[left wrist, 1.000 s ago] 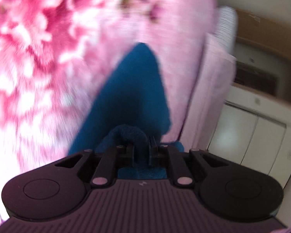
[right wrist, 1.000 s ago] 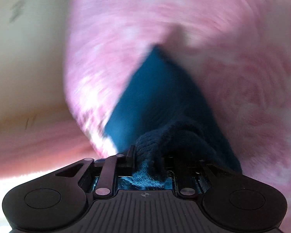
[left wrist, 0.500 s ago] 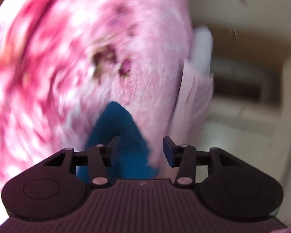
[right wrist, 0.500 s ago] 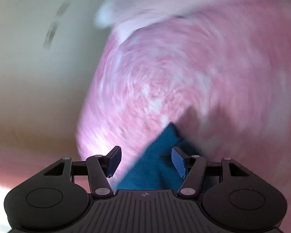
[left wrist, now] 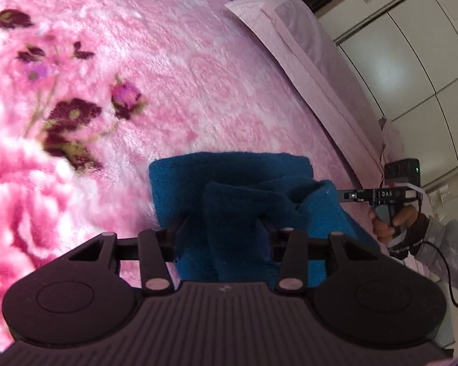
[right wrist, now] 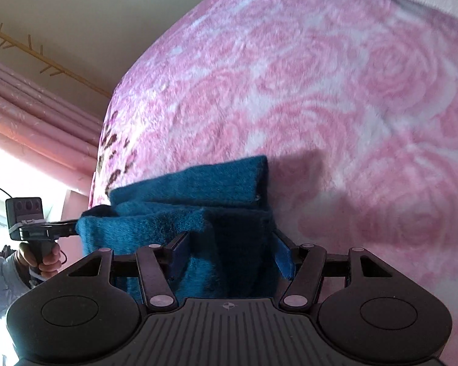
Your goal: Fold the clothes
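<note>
Left wrist view: the blue garment (left wrist: 229, 180) lies folded crosswise ahead; left gripper (left wrist: 223, 238) and right gripper (right wrist: 229, 250) each apparently pinching a fold, the left's jaws having just been closing.

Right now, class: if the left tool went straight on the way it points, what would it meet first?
The blue cloth: a fold already stands between the left tool's fingers. The pink blanket lies beyond.
</note>
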Action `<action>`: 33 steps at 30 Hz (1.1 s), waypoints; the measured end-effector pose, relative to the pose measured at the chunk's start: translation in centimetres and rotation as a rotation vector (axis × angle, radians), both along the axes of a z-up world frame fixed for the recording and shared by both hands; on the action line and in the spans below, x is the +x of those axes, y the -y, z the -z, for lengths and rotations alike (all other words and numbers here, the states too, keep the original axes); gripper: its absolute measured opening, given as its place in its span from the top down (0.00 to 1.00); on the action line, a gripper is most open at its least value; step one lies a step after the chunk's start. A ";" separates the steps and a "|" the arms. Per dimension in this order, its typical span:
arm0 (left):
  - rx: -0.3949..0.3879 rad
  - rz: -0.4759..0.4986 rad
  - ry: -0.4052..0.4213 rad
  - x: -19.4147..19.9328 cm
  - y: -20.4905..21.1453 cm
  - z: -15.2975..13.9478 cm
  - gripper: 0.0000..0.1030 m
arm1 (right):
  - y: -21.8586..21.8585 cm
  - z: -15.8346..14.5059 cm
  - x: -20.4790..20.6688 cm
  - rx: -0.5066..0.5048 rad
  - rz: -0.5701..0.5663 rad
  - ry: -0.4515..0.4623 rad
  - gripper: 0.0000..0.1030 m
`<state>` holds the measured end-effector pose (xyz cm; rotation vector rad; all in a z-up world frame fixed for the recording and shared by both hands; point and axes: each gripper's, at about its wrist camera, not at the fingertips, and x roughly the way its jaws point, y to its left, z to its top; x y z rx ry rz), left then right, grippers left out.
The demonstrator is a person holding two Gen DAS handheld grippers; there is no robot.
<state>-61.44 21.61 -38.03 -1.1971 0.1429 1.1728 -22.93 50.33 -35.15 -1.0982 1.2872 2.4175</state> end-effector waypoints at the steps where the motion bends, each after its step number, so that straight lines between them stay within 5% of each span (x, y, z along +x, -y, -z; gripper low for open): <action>1: 0.004 0.007 -0.006 0.2 -0.1 0.1 0.79 | 0.0 0.1 0.0 0.000 -0.002 -0.010 0.41; 6: 0.024 0.018 -0.042 0.7 0.5 -0.3 0.79 | 1.1 -1.0 -0.2 0.112 -0.045 -0.035 0.42; 13: 0.026 0.035 0.078 -0.1 0.4 0.5 0.71 | 1.3 -2.5 0.2 0.105 -0.086 -0.076 0.41; 16: 0.027 0.044 0.090 0.1 0.2 0.9 0.82 | 1.4 -1.9 -0.2 0.109 -0.103 -0.044 0.42; 17: 0.031 0.042 0.081 0.3 0.3 0.9 0.90 | 1.6 -1.5 -0.4 0.107 -0.107 -0.031 0.44; 18: 0.037 0.038 0.072 0.4 0.4 0.8 0.92 | 1.8 -1.1 -0.6 0.108 -0.117 -0.020 0.56; 19: 0.050 0.029 0.066 0.5 0.6 0.6 0.93 | 2.0 -0.9 -0.7 0.120 -0.120 -0.017 0.95; 26: 0.180 -0.101 0.045 -0.6 3.6 -3.5 0.94 | 2.2 -4.5 0.5 0.252 -0.047 -0.093 0.95; 29: 0.174 -0.145 0.025 -1.2 3.5 -3.6 0.94 | 1.8 -5.8 -0.8 0.300 -0.034 -0.108 0.95; 33: 0.088 -0.197 0.015 -1.7 1.4 -1.4 0.94 | 1.2 -4.0 -4.0 0.331 -0.027 0.008 0.96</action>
